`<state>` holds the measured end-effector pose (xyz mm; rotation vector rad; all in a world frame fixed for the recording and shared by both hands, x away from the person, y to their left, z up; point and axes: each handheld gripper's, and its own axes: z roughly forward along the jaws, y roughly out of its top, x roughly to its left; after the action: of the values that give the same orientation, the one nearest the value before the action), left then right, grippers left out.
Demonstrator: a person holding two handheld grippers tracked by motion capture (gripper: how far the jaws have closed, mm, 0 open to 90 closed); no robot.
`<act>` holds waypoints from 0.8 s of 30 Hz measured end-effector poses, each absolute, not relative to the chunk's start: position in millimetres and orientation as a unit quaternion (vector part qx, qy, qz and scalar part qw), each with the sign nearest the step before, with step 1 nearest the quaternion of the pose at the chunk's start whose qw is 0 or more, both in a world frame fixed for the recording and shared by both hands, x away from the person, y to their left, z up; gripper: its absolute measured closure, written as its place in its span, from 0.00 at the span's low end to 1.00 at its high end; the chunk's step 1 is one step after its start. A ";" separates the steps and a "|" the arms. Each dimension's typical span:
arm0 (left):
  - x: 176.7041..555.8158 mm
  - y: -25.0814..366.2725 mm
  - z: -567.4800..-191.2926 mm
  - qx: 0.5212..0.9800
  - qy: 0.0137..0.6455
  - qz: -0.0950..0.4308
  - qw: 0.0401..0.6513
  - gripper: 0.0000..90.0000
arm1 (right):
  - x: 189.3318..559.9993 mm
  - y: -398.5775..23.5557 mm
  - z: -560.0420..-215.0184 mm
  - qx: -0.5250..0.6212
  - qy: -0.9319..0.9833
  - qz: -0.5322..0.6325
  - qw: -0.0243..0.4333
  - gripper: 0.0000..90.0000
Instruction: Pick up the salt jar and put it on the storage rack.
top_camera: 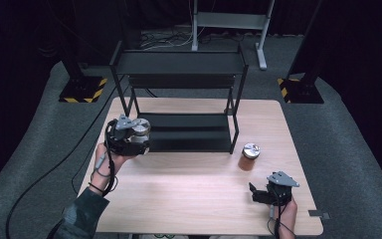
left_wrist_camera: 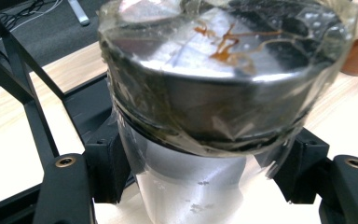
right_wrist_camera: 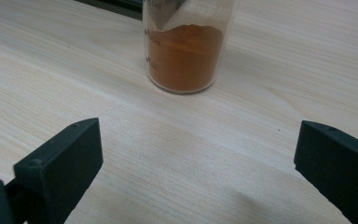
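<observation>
Silver metal capped the clear jar (top_camera: 140, 133) that the left gripper (top_camera: 129, 142) clamped between its jaws at the black shelf rack's (top_camera: 179, 64) front left corner; clear tape wrapped its lid. The right gripper (top_camera: 261, 193) rested on the wooden table (top_camera: 189, 199) with jaws spread wide and empty. Ahead of it stood an orange-powder spice jar (top_camera: 249, 157), apart from both jaws.

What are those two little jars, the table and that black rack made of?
Held jar: shiny metal lid under clear wrap, clear body, glass or plastic. Spice jar: transparent wall showing orange powder, silvery cap. Table: pale wood-grain top, likely laminate. Rack: matte black, looks like painted metal.
</observation>
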<state>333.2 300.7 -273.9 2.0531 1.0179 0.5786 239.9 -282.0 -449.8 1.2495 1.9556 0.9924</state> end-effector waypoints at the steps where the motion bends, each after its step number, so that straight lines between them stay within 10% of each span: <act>1: 334.4 300.4 -272.2 0.805 0.398 0.228 0.378 0.34 | 239.9 -281.9 -449.8 0.471 0.738 0.374 0.304 0.00; 24: 358.6 282.7 -243.0 0.817 0.383 0.239 0.359 0.34 | 240.6 -281.6 -449.4 0.472 0.739 0.373 0.303 0.00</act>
<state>358.6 282.7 -243.0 2.1071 0.9880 0.6165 240.6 -281.6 -449.4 1.2514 1.9590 0.9882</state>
